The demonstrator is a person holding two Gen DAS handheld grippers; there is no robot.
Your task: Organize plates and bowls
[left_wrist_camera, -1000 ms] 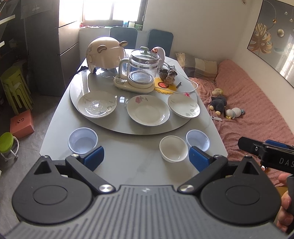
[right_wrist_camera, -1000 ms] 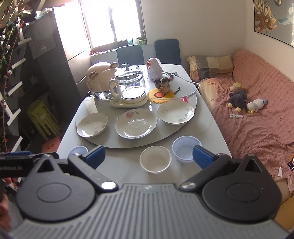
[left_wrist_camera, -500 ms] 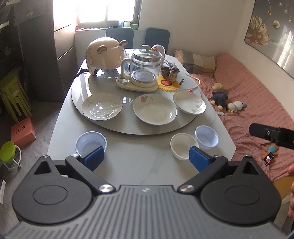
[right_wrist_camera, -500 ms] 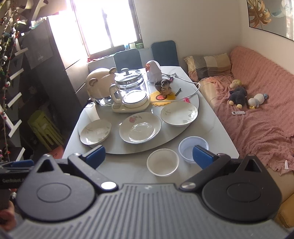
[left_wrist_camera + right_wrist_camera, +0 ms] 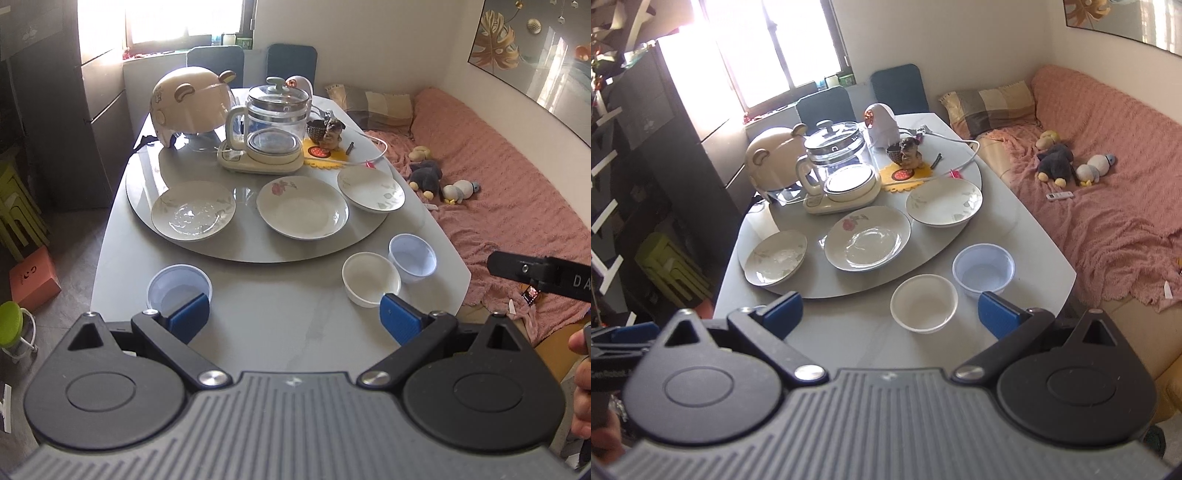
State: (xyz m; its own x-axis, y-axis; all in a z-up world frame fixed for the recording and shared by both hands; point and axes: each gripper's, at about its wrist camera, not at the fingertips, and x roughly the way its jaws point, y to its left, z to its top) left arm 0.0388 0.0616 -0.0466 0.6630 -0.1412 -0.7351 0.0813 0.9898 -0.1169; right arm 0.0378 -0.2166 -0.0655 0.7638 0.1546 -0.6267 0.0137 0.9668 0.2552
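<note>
I'm in a lived-in home, in a dining corner that opens onto the sitting area. My tabletop (image 5: 266, 295) carries a turntable (image 5: 236, 243) with plates, a glass kettle (image 5: 275, 110) and a bear-shaped helmet (image 5: 186, 99). Beside it runs a sofa (image 5: 1108, 206) under a pink cover, with soft toys (image 5: 1056, 158) and a striped cushion (image 5: 990, 103).

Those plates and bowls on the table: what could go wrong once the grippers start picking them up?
The blue bowl sits near the table edge above the floor; a nudge might push it off. The white bowl touches or nearly touches it, so grabbing one may shift the other. The flowered plate lies close to the glass kettle, which a careless reach could bump.
</note>
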